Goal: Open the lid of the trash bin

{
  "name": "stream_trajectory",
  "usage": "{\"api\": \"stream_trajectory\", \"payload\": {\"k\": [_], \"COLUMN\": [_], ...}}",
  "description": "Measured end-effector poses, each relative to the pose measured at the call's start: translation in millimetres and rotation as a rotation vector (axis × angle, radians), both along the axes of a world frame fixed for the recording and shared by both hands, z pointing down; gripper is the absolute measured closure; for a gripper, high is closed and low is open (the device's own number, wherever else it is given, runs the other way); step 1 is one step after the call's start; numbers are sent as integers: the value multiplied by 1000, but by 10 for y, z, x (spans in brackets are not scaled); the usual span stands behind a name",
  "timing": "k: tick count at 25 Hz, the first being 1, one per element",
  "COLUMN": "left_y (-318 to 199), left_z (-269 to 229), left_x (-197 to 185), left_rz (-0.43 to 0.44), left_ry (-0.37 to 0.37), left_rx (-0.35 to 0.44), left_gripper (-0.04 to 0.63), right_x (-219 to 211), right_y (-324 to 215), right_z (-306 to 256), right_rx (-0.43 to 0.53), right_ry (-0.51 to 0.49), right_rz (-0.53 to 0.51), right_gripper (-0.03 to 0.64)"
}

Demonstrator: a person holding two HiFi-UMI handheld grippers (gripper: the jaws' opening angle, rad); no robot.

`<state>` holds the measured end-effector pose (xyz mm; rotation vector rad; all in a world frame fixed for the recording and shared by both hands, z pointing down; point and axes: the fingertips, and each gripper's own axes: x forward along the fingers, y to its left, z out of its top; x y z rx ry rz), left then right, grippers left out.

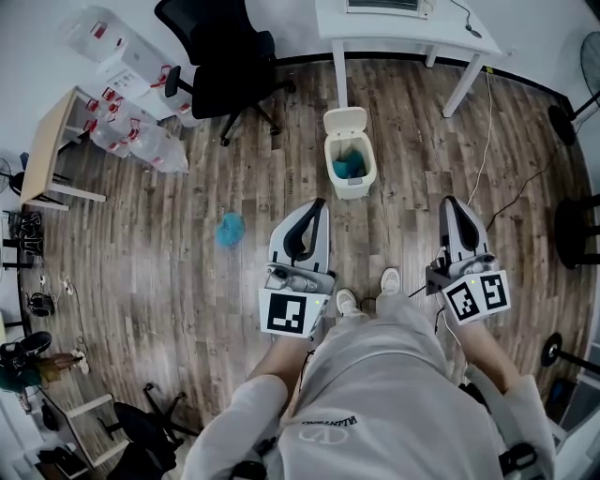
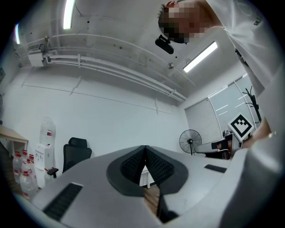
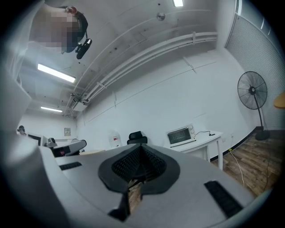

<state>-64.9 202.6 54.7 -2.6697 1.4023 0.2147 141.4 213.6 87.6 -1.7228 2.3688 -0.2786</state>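
Observation:
A small white trash bin [image 1: 350, 167] stands on the wood floor ahead of my feet. Its lid [image 1: 344, 120] is tipped up at the back, and teal material shows inside. A teal crumpled object [image 1: 230, 229] lies on the floor to the bin's left. My left gripper [image 1: 316, 204] is shut and holds nothing, short of the bin and slightly left of it. My right gripper [image 1: 451, 202] is also shut and holds nothing, well to the bin's right. In the left gripper view the left gripper [image 2: 144, 149] points up at the wall, jaws closed together. In the right gripper view the right gripper [image 3: 139, 148] does the same.
A black office chair [image 1: 225, 66] stands at the back left and a white table [image 1: 403, 28] behind the bin. Large water bottles [image 1: 131, 136] lie beside a wooden side table [image 1: 52, 150]. A cable [image 1: 485, 155] runs along the floor at the right. A fan [image 3: 252, 91] stands further right.

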Motion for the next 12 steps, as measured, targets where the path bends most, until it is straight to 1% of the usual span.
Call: {"api": "stream_trajectory", "payload": {"k": [6,12], "left_y": [-139,-380], "left_z": [-11,2], "left_x": [195,475], "left_rz": [-13,-58], "left_ry": [-21,-38], "left_rx": [-5,-4], "left_gripper": [597,597], "right_x": [136,413], "right_y": [-193,-543], "right_z": [-13,47], "right_rx": [0,-4], "right_ry": [-13,-32], "right_rz": [-29,-78], "right_gripper": [600,600]}}
